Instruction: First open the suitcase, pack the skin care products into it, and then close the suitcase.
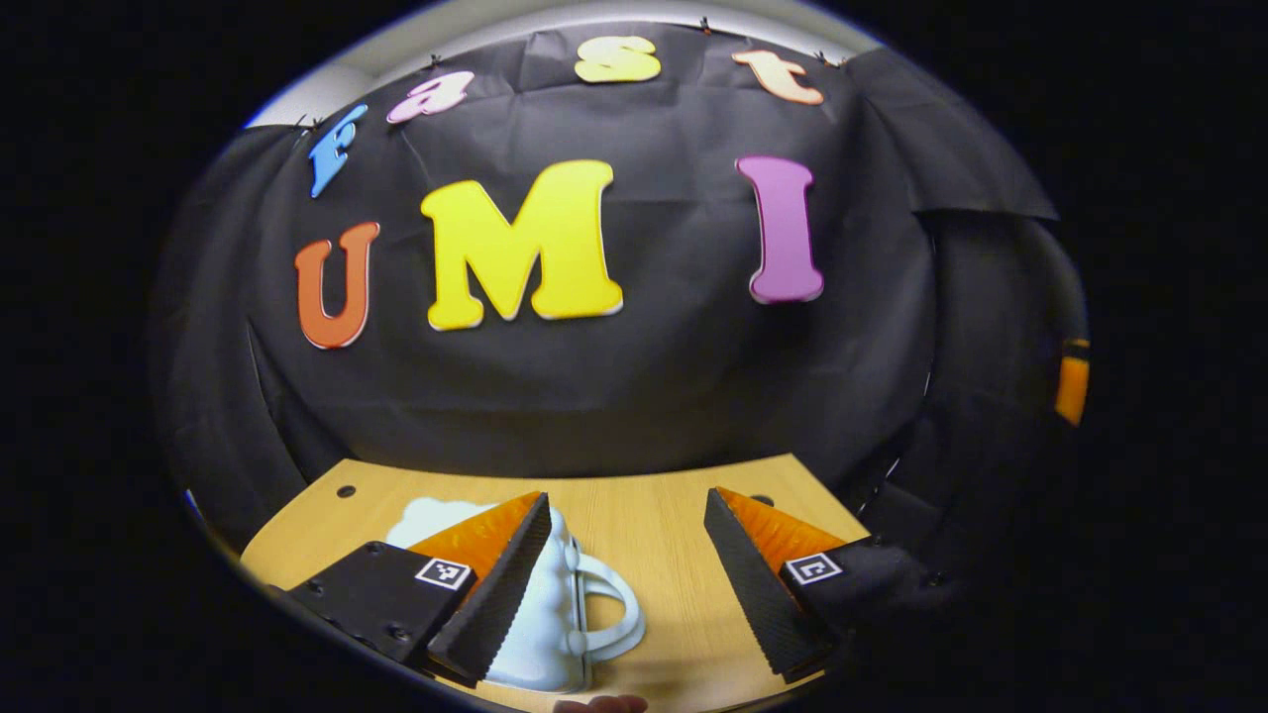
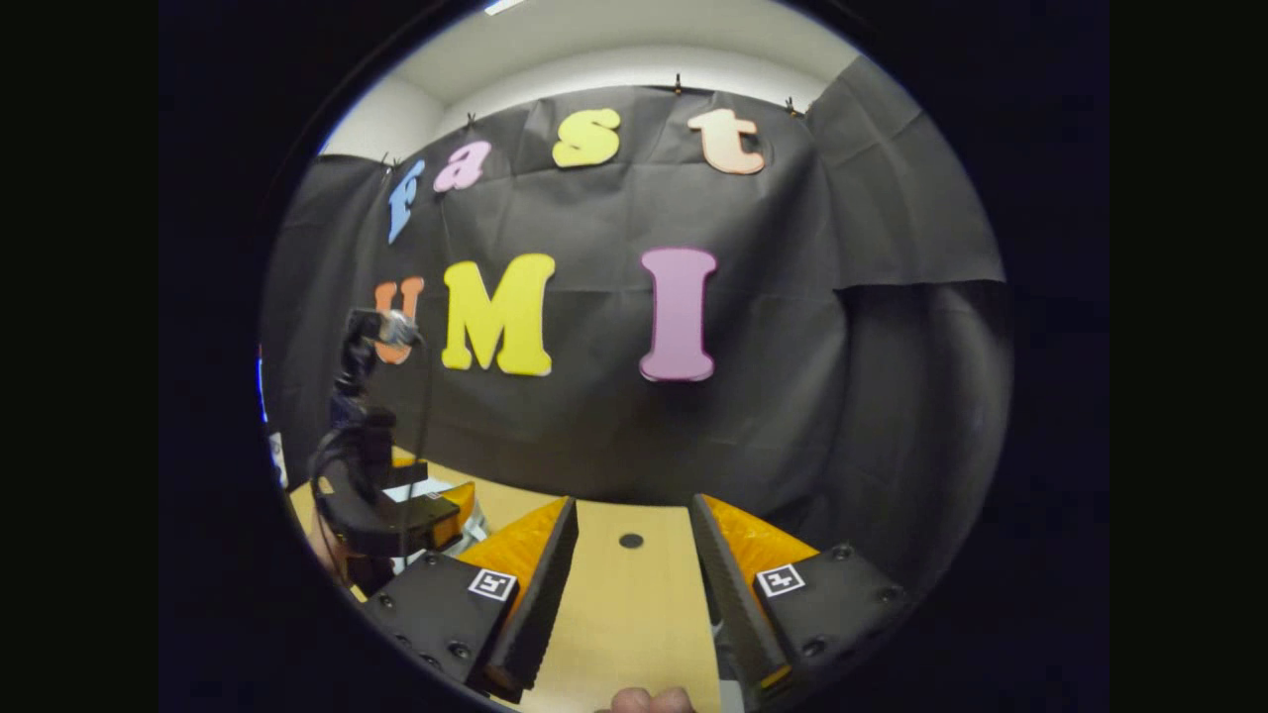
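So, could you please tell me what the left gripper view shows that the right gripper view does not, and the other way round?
Left gripper view: a white suitcase lies on the table, partly behind one finger of the open left gripper, its handle toward the gap between the fingers.
Right gripper view: the left gripper seen from outside, farther off on the left, with the open right gripper over bare table.
Both: the wooden table and the black cloth wall.

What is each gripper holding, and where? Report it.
Nothing. The left gripper is open above a white case; the right gripper is open over the table.
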Tool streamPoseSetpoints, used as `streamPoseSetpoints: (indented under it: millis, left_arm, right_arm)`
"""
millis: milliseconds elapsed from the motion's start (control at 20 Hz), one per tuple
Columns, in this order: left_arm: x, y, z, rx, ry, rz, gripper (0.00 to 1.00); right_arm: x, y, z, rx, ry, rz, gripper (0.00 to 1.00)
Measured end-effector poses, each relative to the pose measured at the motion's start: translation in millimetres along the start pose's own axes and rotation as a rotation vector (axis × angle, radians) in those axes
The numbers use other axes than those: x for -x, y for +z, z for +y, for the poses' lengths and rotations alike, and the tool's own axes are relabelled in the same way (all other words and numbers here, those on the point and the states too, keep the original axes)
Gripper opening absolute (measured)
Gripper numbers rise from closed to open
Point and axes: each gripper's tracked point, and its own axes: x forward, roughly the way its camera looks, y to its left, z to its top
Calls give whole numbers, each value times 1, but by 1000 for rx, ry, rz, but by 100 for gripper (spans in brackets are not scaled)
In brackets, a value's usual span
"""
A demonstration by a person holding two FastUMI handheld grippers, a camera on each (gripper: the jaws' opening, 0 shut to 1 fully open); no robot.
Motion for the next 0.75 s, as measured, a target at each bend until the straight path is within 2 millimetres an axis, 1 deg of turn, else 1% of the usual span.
streamPoseSetpoints:
  millis: [100,200,250,350,500,650,750]
  left_arm:
    - [24,41,17,15,19,-75,99]
    - [56,67,31,42,43,-125,99]
    - [66,74,38,58,56,-140,99]
    - [82,80,49,82,69,-152,98]
    - [98,83,61,104,77,-169,99]
    - [106,79,72,110,95,-173,98]
    - [107,79,74,117,98,-171,98]
  right_arm:
    - [-6,21,19,-13,21,-62,70]
    - [-5,39,41,-26,43,-108,70]
    - [-4,45,48,-30,46,-127,68]
    - [-1,52,61,-40,35,-153,70]
    - [8,50,80,-48,28,-165,70]
    - [14,41,92,-26,26,-162,71]
    - [15,39,96,-19,27,-156,71]
